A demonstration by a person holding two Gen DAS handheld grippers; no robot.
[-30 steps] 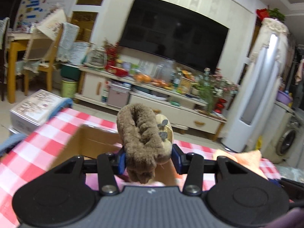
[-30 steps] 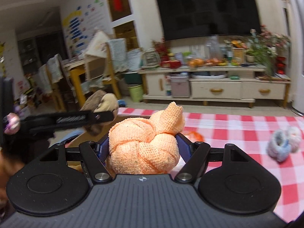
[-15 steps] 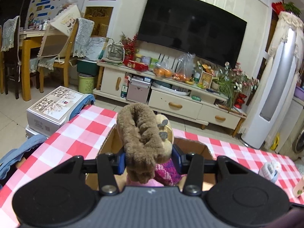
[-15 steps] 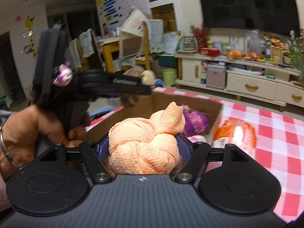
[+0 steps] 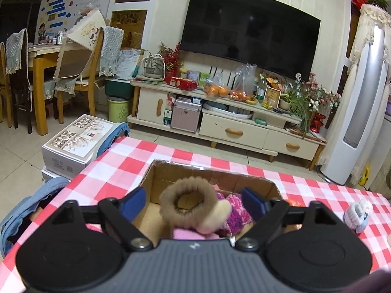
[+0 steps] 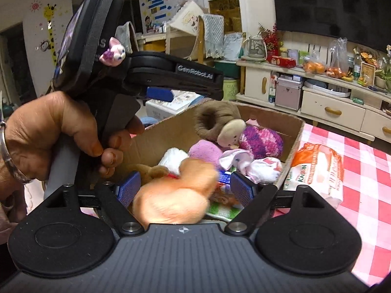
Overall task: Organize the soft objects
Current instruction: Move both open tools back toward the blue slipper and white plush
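— Both grippers let go?
— Yes. The left gripper (image 5: pixel 193 204) gapes wide; the brown plush slipper (image 5: pixel 189 201) lies loose in the cardboard box (image 5: pixel 254 183).
— And the right?
— The right gripper (image 6: pixel 185 188) is spread too, the orange knitted toy (image 6: pixel 174 195) blurred between its pads, at the box's six o'clock.

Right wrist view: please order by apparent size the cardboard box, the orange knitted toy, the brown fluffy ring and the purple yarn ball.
1. cardboard box
2. orange knitted toy, though it is blurred and nearest the camera, so probably enlarged
3. brown fluffy ring
4. purple yarn ball; close to the ring, ranking unsure
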